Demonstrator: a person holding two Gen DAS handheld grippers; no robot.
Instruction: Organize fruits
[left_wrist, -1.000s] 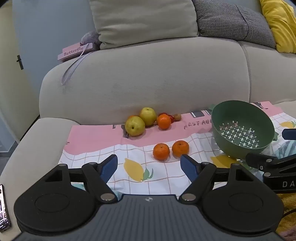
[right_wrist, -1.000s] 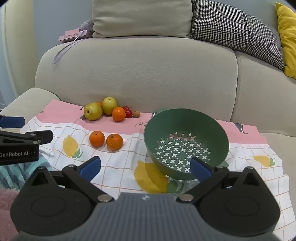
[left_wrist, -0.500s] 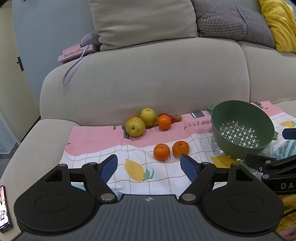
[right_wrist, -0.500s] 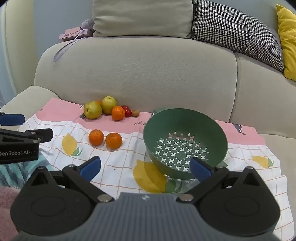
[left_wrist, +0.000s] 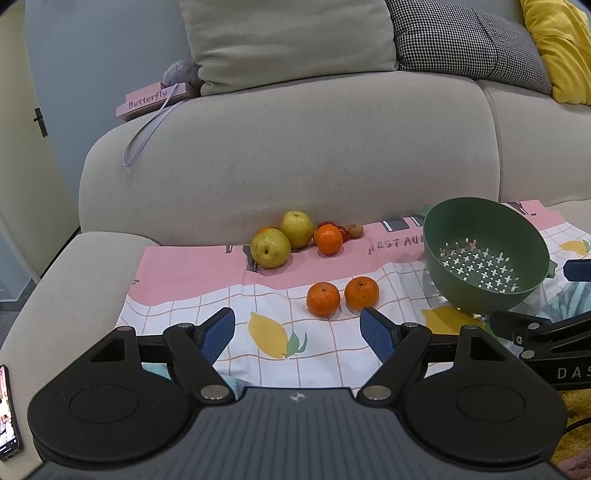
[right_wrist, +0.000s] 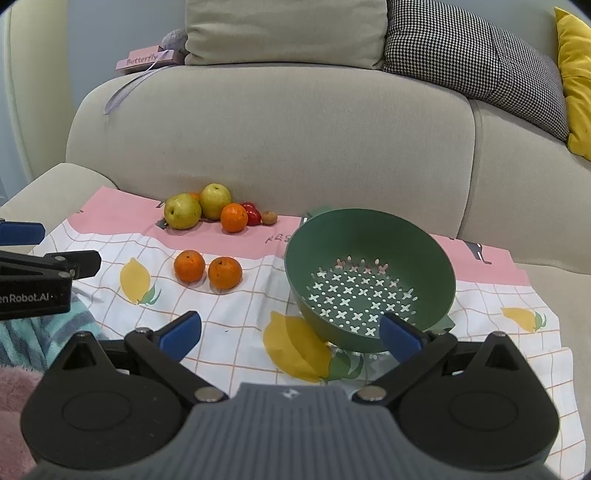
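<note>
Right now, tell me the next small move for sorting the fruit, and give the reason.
Probably ease the left gripper forward to the near orange. Both grippers are open and hold nothing, the green strainer has no fruit in it, and that orange lies loose on the cloth almost straight ahead of the left fingers.

A home living room: beige sofa (right_wrist: 280, 122) with cushions (right_wrist: 284, 31).

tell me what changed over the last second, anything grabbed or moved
Almost nothing. Both views shift only slightly. Nothing was grabbed or released: the left gripper and right gripper stay open and empty. The two near oranges, the pears and the green colander have not moved.
</note>
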